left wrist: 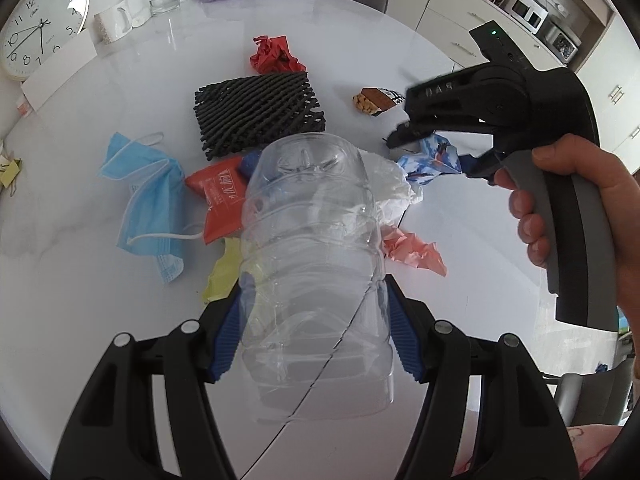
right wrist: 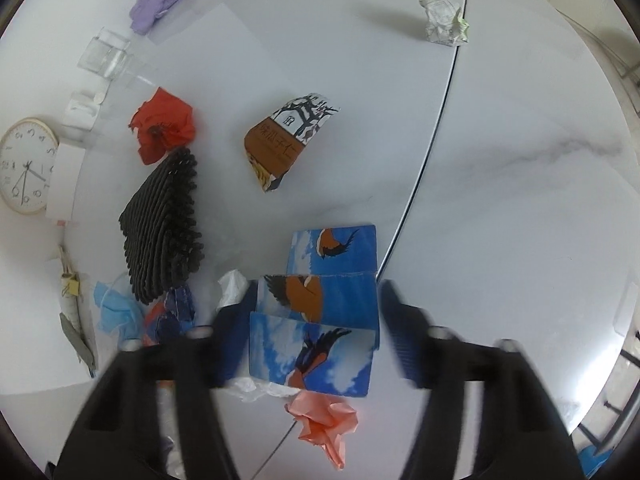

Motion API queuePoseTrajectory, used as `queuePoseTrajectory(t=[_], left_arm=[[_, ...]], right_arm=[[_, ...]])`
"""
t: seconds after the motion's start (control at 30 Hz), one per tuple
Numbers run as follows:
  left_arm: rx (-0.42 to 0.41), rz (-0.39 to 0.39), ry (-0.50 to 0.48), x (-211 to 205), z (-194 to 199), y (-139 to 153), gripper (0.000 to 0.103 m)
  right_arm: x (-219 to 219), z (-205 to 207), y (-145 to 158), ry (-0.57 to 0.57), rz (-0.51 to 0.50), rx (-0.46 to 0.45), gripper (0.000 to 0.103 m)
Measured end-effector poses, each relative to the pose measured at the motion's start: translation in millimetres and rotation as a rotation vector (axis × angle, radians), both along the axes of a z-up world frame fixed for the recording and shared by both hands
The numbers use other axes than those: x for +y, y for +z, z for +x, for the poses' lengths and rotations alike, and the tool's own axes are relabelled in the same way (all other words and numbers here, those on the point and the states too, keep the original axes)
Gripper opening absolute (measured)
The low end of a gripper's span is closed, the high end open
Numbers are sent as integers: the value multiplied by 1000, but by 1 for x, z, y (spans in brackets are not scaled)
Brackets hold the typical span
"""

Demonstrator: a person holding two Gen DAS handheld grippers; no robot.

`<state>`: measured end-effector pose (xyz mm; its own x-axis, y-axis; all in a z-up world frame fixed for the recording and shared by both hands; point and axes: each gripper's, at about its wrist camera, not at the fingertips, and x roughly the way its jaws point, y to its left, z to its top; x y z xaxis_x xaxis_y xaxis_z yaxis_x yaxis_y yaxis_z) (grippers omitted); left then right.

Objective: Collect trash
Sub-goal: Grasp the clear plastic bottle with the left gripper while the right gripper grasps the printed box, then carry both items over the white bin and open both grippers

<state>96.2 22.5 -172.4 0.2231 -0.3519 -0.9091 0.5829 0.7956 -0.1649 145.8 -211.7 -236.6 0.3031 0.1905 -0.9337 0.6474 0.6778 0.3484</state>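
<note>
So far I have only the bottle up, clamped between my left gripper's pads. My right gripper hangs wide open over the folded bird paper, not gripping it. Mask, black mesh, red wad, snack wrapper and pink wad lie on the table; I see no bin.

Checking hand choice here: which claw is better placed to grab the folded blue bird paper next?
Right. The right claw is open around the blue bird paper; the left claw already grips the clear plastic bottle.
</note>
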Motion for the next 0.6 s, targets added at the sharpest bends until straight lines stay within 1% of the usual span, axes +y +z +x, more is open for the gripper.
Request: queuePoseTrajectory(t=[0.1,0.13,0.3,0.37,0.43,0.53,0.6], left_arm=[[-16,3,-4,-3,-1,3,62],[-22,2,-5,-5,-2,5,62],[-68,-15,-26,-20,-18,27,62],[-79,-25,-46,-30,-30,38,62],[-79,-39,-70,-43,-43,46,62],[-66,-68,-129,-70,-71,56,62],[-65,-76,-175,-90,-95,60,62]], right_arm=[[-3,-9,9,-5,7,-46,51],[-7,-13,15,-8,12,-76,51],[-23,-35,48,-5,21,-188,51],[-31,-55,64,-3,3,-228,51],[-41,-83,80,10,-7,-260,51],[-55,-132,93,26,-31,-270,51],[-66,-179,101,28,-62,-264,51]])
